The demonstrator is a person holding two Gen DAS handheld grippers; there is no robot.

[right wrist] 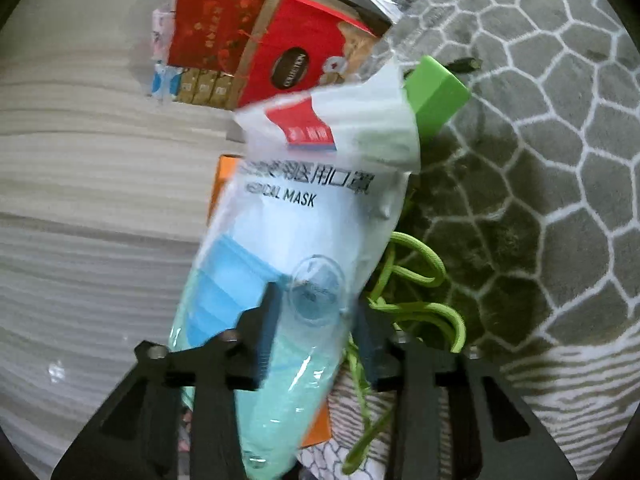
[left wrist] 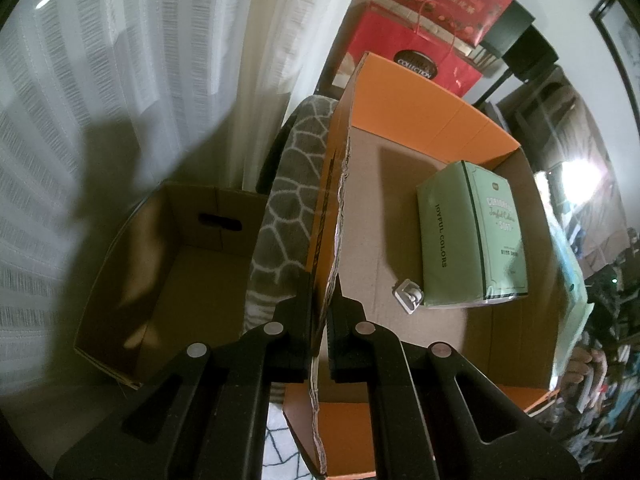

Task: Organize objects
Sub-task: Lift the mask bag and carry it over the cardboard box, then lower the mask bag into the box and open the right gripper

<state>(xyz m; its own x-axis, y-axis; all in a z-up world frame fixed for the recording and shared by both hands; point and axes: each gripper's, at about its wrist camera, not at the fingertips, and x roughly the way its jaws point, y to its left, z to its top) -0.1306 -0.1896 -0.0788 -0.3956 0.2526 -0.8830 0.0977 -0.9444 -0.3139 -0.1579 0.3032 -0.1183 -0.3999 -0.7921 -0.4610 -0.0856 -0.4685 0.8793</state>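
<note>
Left gripper [left wrist: 326, 304] is clamping the torn near-left wall of the orange cardboard box [left wrist: 420, 96], steadying it; a green tissue pack [left wrist: 472, 236] and a small clear hook [left wrist: 410, 295] are lying inside. Right gripper [right wrist: 314, 320] is holding the medical mask pack [right wrist: 312, 216] between its jaws, over the grey rug [right wrist: 540, 160] and a green cord [right wrist: 416, 304]. Judged light, soft and slippery, the film pack is best gripped across its thicker mask-filled near end.
</note>
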